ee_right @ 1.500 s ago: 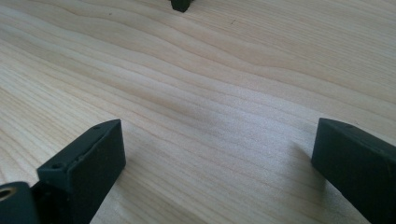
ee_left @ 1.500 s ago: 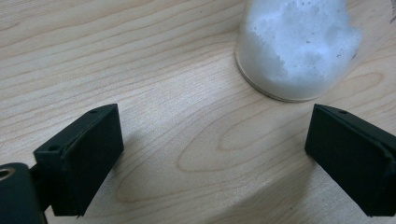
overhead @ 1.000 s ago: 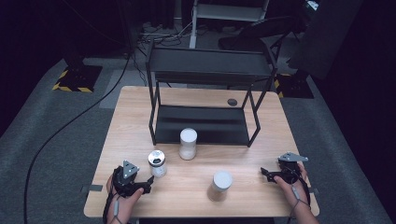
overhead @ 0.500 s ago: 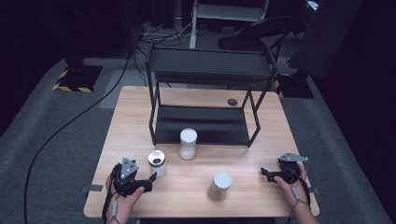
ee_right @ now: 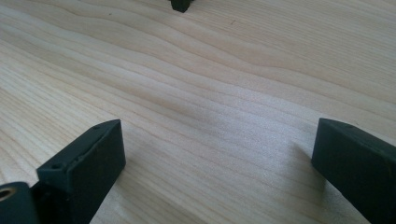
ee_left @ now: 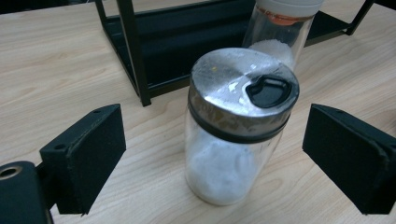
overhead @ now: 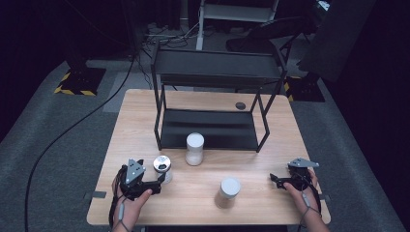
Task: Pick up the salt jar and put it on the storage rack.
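Observation:
A glass shaker [ee_left: 236,140] with a silver lid and black flip cap stands upright on the wooden table, holding white powder. It sits between the pads of my left gripper [ee_left: 219,156], which is open; a gap shows on each side of the glass. From above, the shaker [overhead: 162,167] is at the front left with the left gripper [overhead: 159,180] just behind it. My right gripper [overhead: 274,181] rests at the front right, open over bare wood [ee_right: 215,163]. A white-lidded jar [overhead: 195,148] stands before the rack, and another one [overhead: 228,192] stands near the front edge.
A black two-tier metal rack [overhead: 208,125] takes up the middle and back of the table; one of its feet [ee_right: 180,4] shows ahead of the right gripper. A small dark disc [overhead: 240,105] lies behind the rack. The white-lidded jar [ee_left: 280,32] rises just beyond the shaker.

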The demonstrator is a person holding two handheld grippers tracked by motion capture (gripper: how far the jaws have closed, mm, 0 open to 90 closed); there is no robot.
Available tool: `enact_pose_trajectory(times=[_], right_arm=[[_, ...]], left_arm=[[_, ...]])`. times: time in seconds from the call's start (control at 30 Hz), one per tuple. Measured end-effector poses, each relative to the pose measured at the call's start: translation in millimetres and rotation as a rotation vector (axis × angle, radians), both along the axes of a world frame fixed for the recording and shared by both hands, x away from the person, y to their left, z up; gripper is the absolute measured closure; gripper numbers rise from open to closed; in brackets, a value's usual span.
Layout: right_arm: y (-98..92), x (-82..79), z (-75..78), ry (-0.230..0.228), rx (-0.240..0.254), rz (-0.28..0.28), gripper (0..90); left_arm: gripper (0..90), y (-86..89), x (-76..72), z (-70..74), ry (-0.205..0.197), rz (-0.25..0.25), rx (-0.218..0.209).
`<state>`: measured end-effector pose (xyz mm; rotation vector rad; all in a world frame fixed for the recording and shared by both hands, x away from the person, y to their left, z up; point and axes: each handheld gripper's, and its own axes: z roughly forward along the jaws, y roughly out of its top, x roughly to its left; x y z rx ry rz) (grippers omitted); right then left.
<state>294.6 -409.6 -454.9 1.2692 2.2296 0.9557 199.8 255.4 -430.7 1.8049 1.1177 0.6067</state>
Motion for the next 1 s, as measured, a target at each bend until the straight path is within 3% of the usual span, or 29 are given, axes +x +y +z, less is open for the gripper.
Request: enact_pose_trajectory(times=[0.67,1.0], right_arm=[[0.1,0.0,-0.1,0.0,0.0,0.0,2.6],[0.1,-0.1,-0.1,0.0,0.0,0.0,2.6]], left_arm=[[6.7,-12.8,25.4,-4.7,0.005,-0.035,-0.004],[9.6,-16.0,37.8,-11.9,0.055,-0.042,-0.007]])
